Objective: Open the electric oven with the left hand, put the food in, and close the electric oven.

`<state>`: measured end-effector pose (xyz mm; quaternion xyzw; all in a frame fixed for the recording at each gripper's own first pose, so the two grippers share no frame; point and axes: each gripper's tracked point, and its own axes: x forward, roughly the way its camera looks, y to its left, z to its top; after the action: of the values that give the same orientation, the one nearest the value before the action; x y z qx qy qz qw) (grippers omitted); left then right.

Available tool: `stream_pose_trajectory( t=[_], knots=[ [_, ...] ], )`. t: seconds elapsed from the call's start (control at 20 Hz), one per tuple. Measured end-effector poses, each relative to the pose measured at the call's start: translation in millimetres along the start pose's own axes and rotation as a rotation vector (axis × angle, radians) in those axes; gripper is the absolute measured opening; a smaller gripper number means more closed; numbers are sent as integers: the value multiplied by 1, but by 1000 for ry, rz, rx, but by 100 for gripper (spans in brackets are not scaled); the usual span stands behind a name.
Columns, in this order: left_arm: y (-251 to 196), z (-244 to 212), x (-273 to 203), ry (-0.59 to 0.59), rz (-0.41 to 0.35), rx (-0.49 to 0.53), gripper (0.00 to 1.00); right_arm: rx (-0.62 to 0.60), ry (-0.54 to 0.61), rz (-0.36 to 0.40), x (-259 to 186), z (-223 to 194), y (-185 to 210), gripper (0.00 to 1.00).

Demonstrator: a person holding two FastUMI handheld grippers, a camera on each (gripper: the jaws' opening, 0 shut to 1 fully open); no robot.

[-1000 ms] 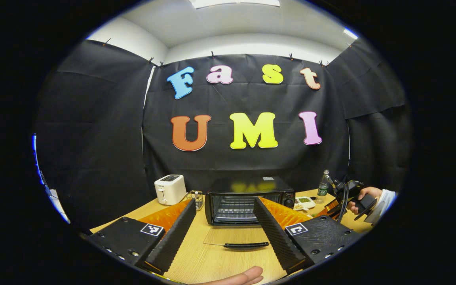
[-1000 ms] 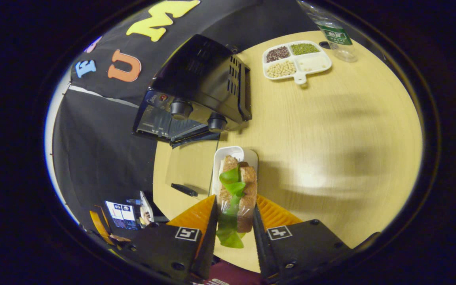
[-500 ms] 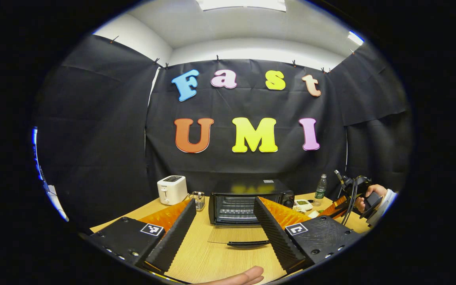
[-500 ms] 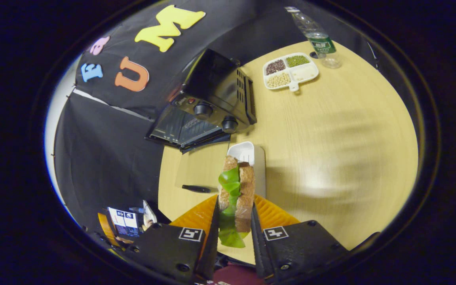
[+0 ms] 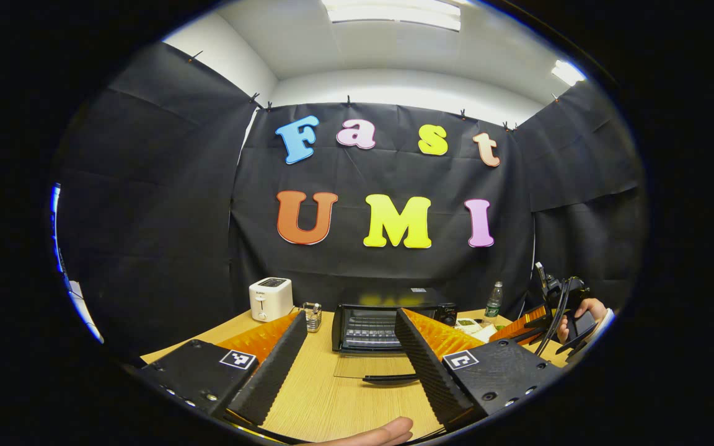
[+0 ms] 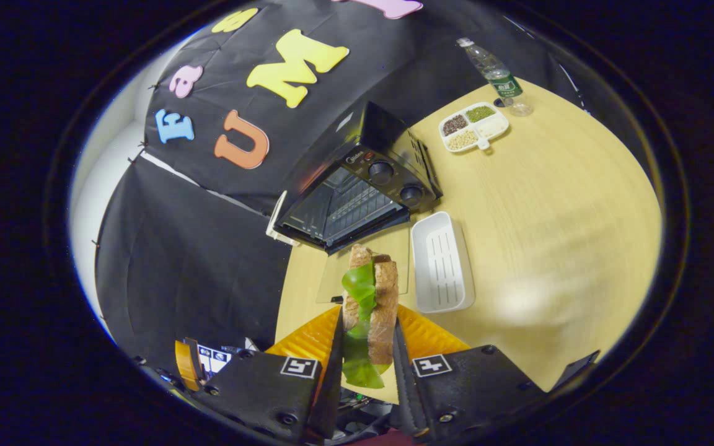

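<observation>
Black electric oven (image 5: pixel 391 319) stands at the far side of the wooden table (image 5: pixel 332 402) with its glass door (image 5: pixel 372 367) folded down, seen between the left gripper's (image 5: pixel 348 356) spread, empty fingers, while the right gripper view shows the right gripper (image 6: pixel 366 356) clamped on a lettuce sandwich (image 6: pixel 369 310) held near the open oven, left of an empty white ribbed tray (image 6: pixel 440 263).

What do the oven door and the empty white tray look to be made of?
Oven door: seemingly clear glass, since the table's wood grain shows through it; dark handle.
White tray: probably matte plastic, with moulded ribs on its floor, though glazed ceramic cannot be excluded.
</observation>
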<state>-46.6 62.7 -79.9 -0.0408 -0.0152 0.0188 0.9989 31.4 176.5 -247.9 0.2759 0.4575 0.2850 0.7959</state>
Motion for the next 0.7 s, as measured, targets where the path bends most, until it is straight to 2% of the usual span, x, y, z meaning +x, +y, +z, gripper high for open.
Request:
stream_pose_trajectory(
  t=[0.35, 0.55, 0.7],
  knots=[
    [10, -4, -2, 3, -39, 15, 94, 109, -154, 65, 68, -19, 52, 42],
    [24, -18, -2, 9, -40, 15, 94, 167, -255, 92, 114, -3, 70, 42],
    [37, -31, 3, 45, -22, 10, 94, 189, -358, 65, 152, 22, 69, 42]
  ],
)
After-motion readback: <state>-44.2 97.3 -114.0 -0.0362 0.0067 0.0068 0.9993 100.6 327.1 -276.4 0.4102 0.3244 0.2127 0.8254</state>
